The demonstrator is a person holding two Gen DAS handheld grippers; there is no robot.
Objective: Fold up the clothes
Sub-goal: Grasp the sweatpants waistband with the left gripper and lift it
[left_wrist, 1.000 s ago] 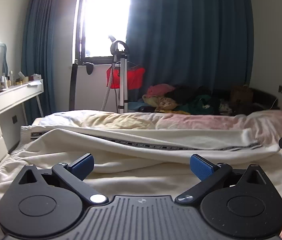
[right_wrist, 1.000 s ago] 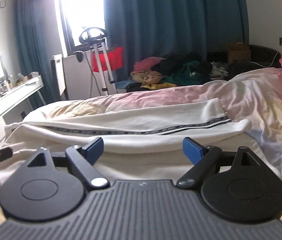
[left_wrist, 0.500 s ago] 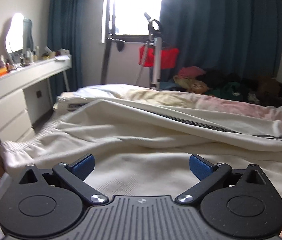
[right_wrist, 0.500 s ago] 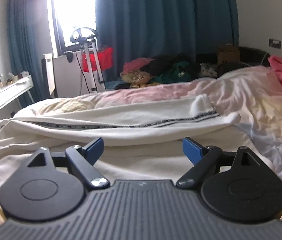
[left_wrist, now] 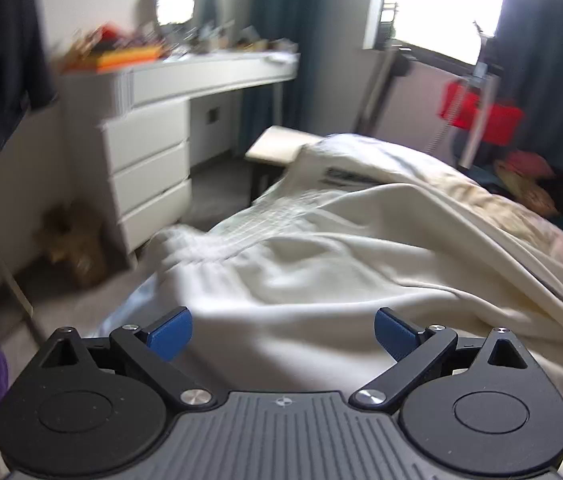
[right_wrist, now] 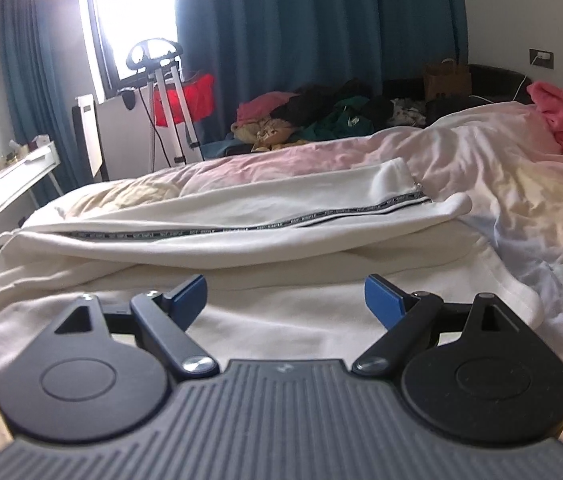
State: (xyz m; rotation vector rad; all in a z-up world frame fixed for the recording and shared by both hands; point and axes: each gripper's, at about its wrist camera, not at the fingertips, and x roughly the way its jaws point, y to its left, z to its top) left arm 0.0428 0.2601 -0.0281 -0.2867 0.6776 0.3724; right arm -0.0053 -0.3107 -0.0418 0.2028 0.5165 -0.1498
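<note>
On the far left, a white desk (left_wrist: 217,68) with drawers is standing against the wall, cluttered on top; this view is blurred. Just right of it, cream trousers (left_wrist: 321,264) are lying across the bed (right_wrist: 521,184), with their gathered waistband end hanging toward the bed's left edge, nearest the desk. The left gripper (left_wrist: 283,330) is hovering low over this waistband end, pointing along the cloth and angled toward the desk side. Its jaws are standing wide apart and gripping nothing. It seems to be lining up for a grasp at the waist.

Moving right, the trousers (right_wrist: 241,236) are stretching lengthwise across the bed, one leg lying over the other so that a dark patterned side stripe is showing along the top. They look laid out flat so they can be folded end to end. The right gripper (right_wrist: 285,298) is hovering level just above the nearer leg, facing across the bed. Its jaws are also spread wide and empty, close to the cloth but not visibly closing on it. Farther right, a pink garment (right_wrist: 561,120) is lying on the bed, well apart from the trousers.
</note>
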